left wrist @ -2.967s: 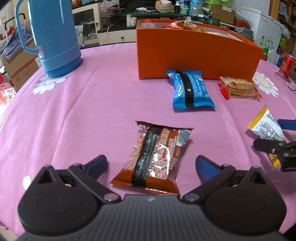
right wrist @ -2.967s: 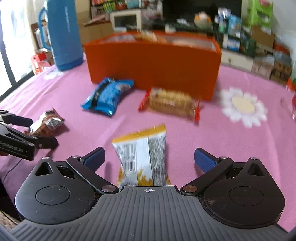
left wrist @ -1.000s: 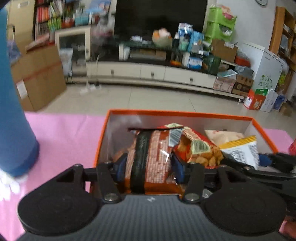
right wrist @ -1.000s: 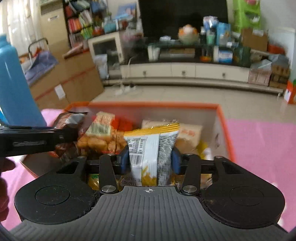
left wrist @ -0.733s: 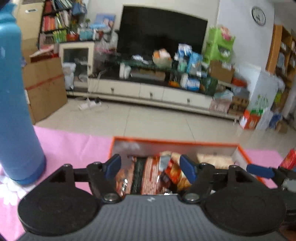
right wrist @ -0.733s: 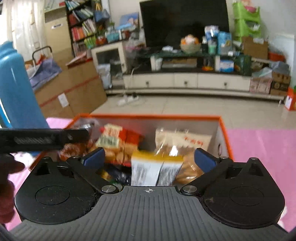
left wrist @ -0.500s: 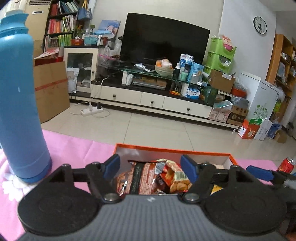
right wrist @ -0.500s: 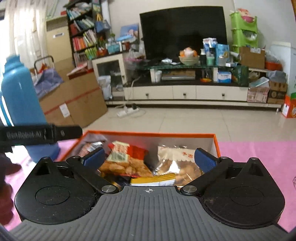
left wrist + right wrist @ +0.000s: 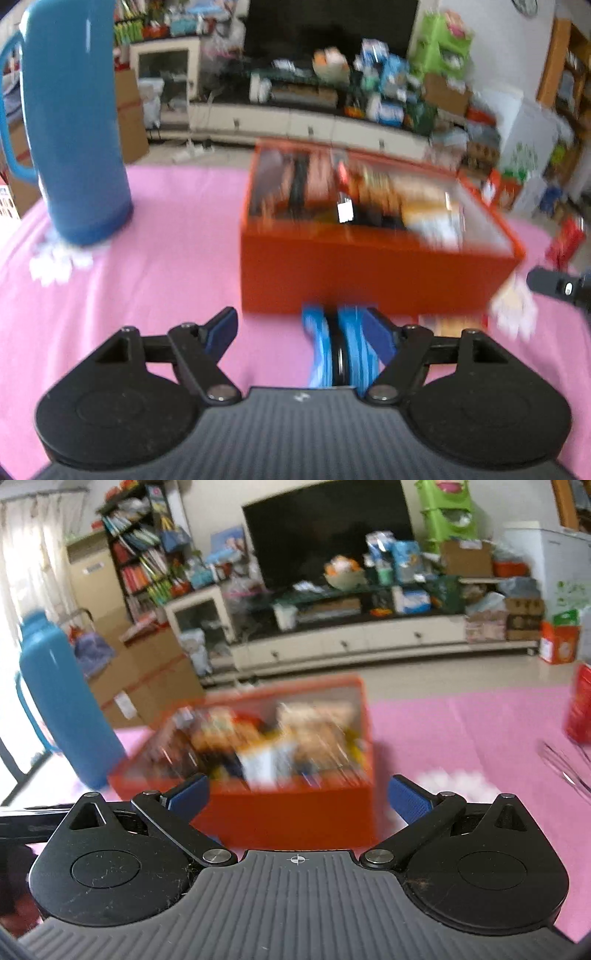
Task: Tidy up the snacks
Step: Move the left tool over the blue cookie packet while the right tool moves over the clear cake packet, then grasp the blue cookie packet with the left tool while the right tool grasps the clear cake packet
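Note:
The orange box (image 9: 369,273) stands on the pink cloth with several snack packets (image 9: 369,195) lying inside. My left gripper (image 9: 299,330) is open, low over the cloth in front of the box. A blue snack packet (image 9: 340,350) lies on the cloth between its fingers, close to the right finger and not pinched. A packet of crackers (image 9: 450,325) lies by the box's front right corner. My right gripper (image 9: 297,796) is open and holds nothing, facing the orange box (image 9: 295,816) and its snack packets (image 9: 280,738). One of its fingers (image 9: 554,286) shows at the left wrist view's right edge.
A tall blue thermos (image 9: 74,129) stands on the cloth left of the box, also the blue thermos (image 9: 66,709) in the right view. A red can (image 9: 580,709) and a thin metal object (image 9: 565,764) sit at the far right. Pink cloth (image 9: 166,240) lies bare between thermos and box.
Both grippers let their packets go into the box and opened, then drew back from it. The box now looks farther off, and the blue packet has come into the left gripper's view.

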`<action>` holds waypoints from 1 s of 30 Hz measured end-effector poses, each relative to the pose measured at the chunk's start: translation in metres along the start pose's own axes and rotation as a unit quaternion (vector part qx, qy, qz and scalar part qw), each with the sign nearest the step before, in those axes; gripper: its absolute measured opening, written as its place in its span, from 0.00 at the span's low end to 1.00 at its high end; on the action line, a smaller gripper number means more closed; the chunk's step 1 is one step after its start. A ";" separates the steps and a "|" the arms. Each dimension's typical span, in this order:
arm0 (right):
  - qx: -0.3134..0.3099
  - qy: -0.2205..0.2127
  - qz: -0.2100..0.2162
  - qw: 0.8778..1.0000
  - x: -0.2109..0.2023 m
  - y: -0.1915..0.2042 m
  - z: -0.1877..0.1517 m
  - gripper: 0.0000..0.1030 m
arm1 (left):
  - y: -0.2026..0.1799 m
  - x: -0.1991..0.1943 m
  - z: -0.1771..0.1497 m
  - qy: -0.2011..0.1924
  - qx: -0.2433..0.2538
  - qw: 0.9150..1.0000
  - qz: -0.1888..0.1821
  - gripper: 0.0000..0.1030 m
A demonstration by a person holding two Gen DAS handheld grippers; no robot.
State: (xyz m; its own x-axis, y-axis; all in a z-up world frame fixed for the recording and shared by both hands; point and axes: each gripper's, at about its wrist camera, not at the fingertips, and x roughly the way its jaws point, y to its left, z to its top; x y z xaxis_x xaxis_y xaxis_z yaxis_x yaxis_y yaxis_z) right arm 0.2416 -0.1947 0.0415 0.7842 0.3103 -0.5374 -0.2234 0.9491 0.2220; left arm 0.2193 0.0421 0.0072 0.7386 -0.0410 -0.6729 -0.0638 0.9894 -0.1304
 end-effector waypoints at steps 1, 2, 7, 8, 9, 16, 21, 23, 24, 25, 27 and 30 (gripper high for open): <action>0.004 0.013 -0.005 1.000 -0.001 -0.005 -0.009 0.92 | -0.003 0.006 -0.008 0.013 0.009 1.000 0.000 0.73; 0.009 0.026 -0.003 1.000 -0.001 -0.009 -0.016 0.92 | -0.007 0.013 -0.015 0.026 0.021 0.999 0.001 0.73; 0.005 0.084 0.012 0.996 0.017 -0.021 -0.043 0.92 | -0.020 0.031 -0.022 0.025 0.049 0.998 -0.002 0.73; 0.000 0.089 0.002 0.996 0.021 -0.022 -0.045 0.92 | -0.022 0.036 -0.020 0.025 0.047 0.999 -0.010 0.73; -0.002 0.092 -0.007 0.996 0.024 -0.023 -0.045 0.92 | -0.023 0.042 -0.018 0.027 0.044 0.999 -0.017 0.73; 0.037 0.107 0.017 0.993 0.042 -0.027 -0.043 0.92 | -0.033 0.065 -0.020 0.027 0.058 0.998 0.004 0.52; 0.003 0.124 -0.005 0.992 0.049 -0.017 -0.051 0.92 | -0.011 0.039 -0.027 0.065 0.039 0.997 0.009 0.47; -0.015 0.129 -0.004 0.992 0.050 -0.010 -0.055 0.92 | -0.004 0.027 -0.034 0.080 0.039 0.996 0.001 0.47; -0.021 0.129 -0.003 0.991 0.052 -0.006 -0.055 0.92 | 0.000 0.021 -0.038 0.081 0.039 0.996 -0.004 0.47; -0.025 0.129 0.000 0.991 0.053 -0.002 -0.055 0.92 | 0.003 0.017 -0.042 0.078 0.042 0.996 -0.006 0.47; -0.027 0.128 0.002 0.991 0.058 0.006 -0.055 0.92 | 0.005 0.010 -0.052 0.070 0.061 0.996 0.001 0.47; -0.025 0.123 -0.005 0.992 0.070 0.021 -0.052 0.92 | 0.004 0.010 -0.052 0.068 0.075 0.995 0.002 0.48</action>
State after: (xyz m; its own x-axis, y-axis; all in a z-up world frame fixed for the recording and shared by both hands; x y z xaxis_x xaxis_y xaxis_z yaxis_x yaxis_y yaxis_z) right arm 0.2621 -0.1505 -0.0339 0.6225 0.2985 -0.7235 -0.2492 0.9519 0.1782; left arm 0.1918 0.0379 -0.0382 0.6405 -0.0458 -0.7666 0.0418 0.9988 -0.0247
